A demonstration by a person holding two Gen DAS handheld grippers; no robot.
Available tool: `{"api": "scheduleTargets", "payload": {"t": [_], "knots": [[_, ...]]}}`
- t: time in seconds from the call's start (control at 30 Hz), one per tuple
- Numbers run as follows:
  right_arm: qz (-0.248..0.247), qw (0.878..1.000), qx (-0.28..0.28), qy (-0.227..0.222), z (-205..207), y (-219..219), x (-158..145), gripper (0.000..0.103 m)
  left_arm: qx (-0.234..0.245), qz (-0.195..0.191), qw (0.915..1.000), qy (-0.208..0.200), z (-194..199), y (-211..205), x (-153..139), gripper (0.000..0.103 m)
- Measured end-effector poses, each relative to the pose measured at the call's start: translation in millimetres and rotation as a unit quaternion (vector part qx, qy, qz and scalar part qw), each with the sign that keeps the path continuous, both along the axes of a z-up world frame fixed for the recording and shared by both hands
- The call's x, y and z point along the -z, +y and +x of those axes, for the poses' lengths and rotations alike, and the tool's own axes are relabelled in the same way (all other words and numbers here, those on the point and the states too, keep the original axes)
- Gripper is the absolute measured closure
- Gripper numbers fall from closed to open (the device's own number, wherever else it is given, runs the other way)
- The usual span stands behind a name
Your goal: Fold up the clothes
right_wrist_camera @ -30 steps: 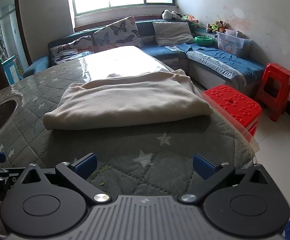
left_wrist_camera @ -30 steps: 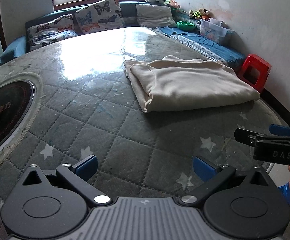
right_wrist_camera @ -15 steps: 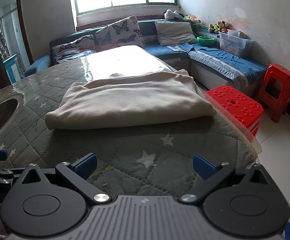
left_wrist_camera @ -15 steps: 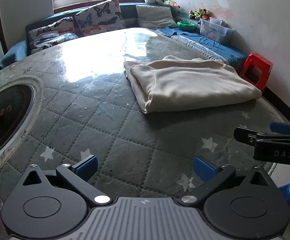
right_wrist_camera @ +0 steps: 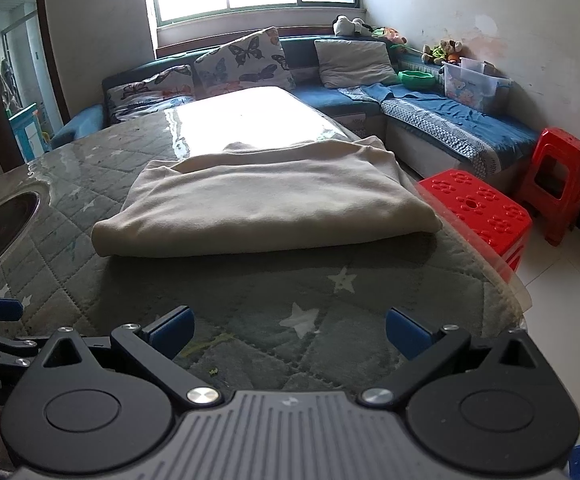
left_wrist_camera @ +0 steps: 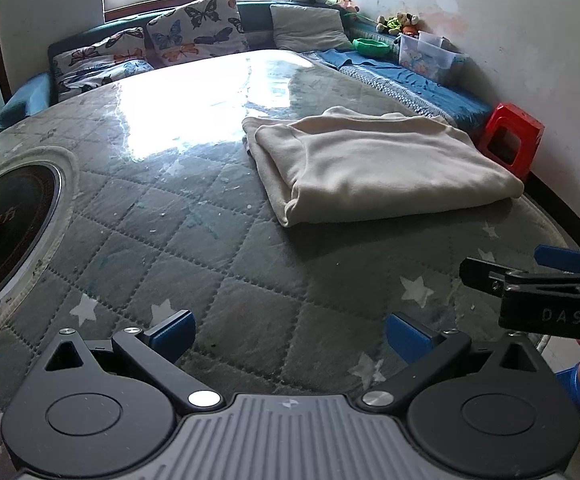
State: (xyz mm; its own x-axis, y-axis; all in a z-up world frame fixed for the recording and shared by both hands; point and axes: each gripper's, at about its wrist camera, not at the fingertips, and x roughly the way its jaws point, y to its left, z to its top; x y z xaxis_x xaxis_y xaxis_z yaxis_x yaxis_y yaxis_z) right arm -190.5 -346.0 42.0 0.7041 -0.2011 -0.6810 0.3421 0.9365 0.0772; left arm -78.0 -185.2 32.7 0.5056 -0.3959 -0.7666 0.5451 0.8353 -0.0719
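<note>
A cream garment (left_wrist_camera: 374,168) lies folded in a flat rectangle on the quilted grey table (left_wrist_camera: 217,248); it also shows in the right wrist view (right_wrist_camera: 265,204), near the table's right edge. My left gripper (left_wrist_camera: 290,338) is open and empty, held above the table well short of the garment. My right gripper (right_wrist_camera: 290,334) is open and empty, also short of the garment, near the table's front edge. The right gripper shows at the right of the left wrist view (left_wrist_camera: 538,284).
A round dark inset (left_wrist_camera: 5,240) sits in the table at left. Two red plastic stools (right_wrist_camera: 478,208) (right_wrist_camera: 558,184) stand right of the table. A blue corner sofa (right_wrist_camera: 430,116) with cushions runs along the far walls.
Both grippers have drawn back and risen slightly from the garment; the garment has not moved.
</note>
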Motion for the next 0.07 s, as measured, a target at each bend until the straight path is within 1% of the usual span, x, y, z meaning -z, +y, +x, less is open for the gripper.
{"api": "scheduleTargets", "payload": {"t": [0.07], "knots": [[0.0, 1.0, -0.001, 0.0, 0.6, -0.4, 0.3, 0.0, 0.001, -0.002, 1.0, -0.001, 0.3, -0.9, -0.9, 0.0]]}}
